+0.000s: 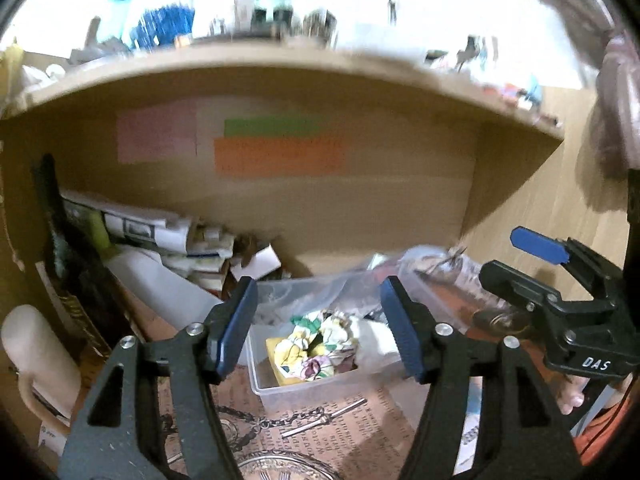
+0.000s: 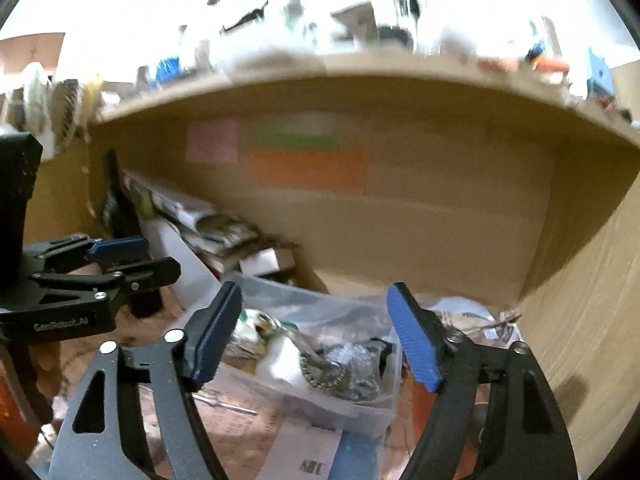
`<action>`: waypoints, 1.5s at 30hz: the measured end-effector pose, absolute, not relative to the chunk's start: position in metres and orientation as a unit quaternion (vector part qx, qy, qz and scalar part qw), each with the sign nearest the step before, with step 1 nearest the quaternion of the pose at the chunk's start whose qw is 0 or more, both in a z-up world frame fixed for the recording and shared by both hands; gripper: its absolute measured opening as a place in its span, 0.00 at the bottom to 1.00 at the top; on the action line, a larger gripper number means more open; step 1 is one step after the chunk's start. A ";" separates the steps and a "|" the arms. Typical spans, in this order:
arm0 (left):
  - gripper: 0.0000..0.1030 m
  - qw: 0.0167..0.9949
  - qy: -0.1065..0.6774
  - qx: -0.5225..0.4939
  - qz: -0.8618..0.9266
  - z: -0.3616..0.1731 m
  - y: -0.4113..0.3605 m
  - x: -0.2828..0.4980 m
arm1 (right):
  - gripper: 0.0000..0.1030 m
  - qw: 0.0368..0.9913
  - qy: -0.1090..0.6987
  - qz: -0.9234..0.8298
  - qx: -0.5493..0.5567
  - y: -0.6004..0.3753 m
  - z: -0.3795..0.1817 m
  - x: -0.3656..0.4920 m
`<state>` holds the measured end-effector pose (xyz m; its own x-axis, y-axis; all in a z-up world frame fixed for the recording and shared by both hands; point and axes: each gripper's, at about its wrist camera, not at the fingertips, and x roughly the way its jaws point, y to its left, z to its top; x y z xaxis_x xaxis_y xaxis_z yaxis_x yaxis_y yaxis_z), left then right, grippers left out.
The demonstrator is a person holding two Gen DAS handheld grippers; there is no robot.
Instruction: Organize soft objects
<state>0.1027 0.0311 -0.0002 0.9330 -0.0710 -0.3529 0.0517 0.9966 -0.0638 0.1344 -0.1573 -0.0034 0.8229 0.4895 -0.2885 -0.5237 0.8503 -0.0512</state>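
Observation:
A clear plastic bin (image 1: 304,390) sits on the desk under a wooden shelf. It holds a crumpled floral cloth (image 1: 320,346), a yellow sponge-like block (image 1: 280,354) and a white soft item (image 1: 374,342). My left gripper (image 1: 318,330) is open and empty, hovering just in front of the bin. In the right wrist view the same bin (image 2: 360,412) also shows a dark grey cloth (image 2: 352,364) and the white item (image 2: 282,356). My right gripper (image 2: 314,336) is open and empty above the bin's near side. Each gripper shows in the other's view, the right (image 1: 560,276) and the left (image 2: 112,260).
Stacked papers and boxes (image 1: 160,236) lean at the back left under the shelf (image 1: 280,64). Sticky notes (image 1: 276,156) are on the back panel. A cream mug (image 1: 36,356) stands at the left. A patterned mat (image 1: 320,420) and a clear bag (image 1: 432,268) lie nearby.

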 end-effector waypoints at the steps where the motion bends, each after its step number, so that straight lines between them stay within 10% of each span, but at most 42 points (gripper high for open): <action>1: 0.63 0.984 0.174 -0.026 -0.030 0.003 0.031 0.098 | 0.79 0.953 0.126 0.268 -0.059 -0.159 0.001 0.129; 18: 0.96 0.992 0.114 -0.025 -0.037 0.024 0.019 0.042 | 1.00 0.956 0.073 0.283 -0.011 -0.175 0.021 0.080; 45: 0.99 0.993 0.113 -0.025 -0.033 0.022 0.017 0.036 | 1.00 0.956 0.082 0.281 0.004 -0.180 0.017 0.077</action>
<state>0.0362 0.0175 0.0219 0.9725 -0.0711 -0.2220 0.0597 0.9966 -0.0574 0.0768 -0.1799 0.0171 0.8283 0.5384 -0.1552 -0.5371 0.8418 0.0536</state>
